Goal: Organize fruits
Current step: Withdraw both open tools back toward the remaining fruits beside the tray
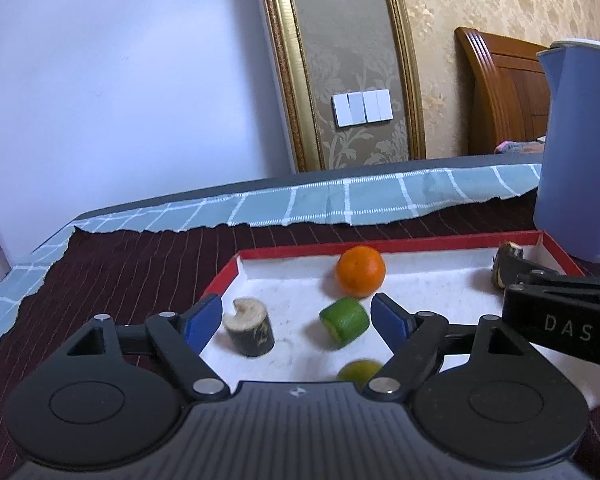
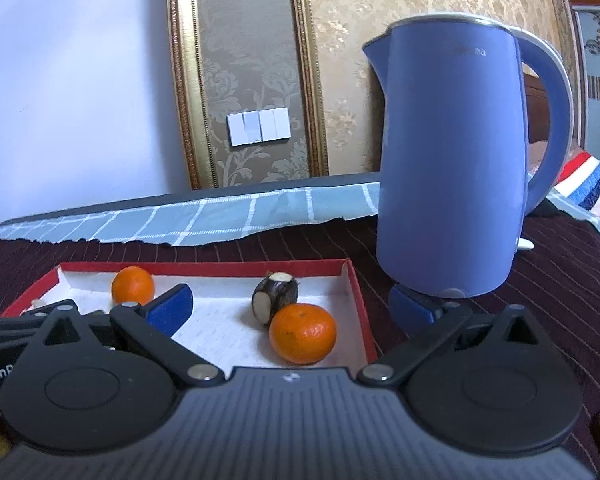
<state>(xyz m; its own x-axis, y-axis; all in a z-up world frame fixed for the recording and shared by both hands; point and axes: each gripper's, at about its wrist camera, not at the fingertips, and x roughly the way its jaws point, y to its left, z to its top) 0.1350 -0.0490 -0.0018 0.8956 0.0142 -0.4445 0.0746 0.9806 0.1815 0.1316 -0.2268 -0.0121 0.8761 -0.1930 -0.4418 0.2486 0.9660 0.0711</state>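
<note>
A white tray with a red rim point(image 1: 420, 242) lies on the dark cloth. My left gripper point(image 1: 296, 320) is open over the tray's near left part. Between its blue pads, touching neither, lie a dark-skinned stub with a pale cut end point(image 1: 250, 330) and a green cut piece point(image 1: 345, 322). An orange point(image 1: 360, 270) sits just beyond them, and a blurred green piece point(image 1: 358, 372) lies close under the gripper. My right gripper point(image 2: 292, 309) is open wide over the tray's right end point(image 2: 204, 266). A second orange point(image 2: 303, 334) and a dark stub point(image 2: 275, 294) lie between its fingers, untouched.
A tall blue electric kettle point(image 2: 452, 160) stands on the cloth just right of the tray, close to my right gripper's right pad point(image 2: 414, 312). A blue checked cloth point(image 1: 380, 200) lines the table's far edge. Beyond it are a wall and a wooden headboard point(image 1: 504, 92).
</note>
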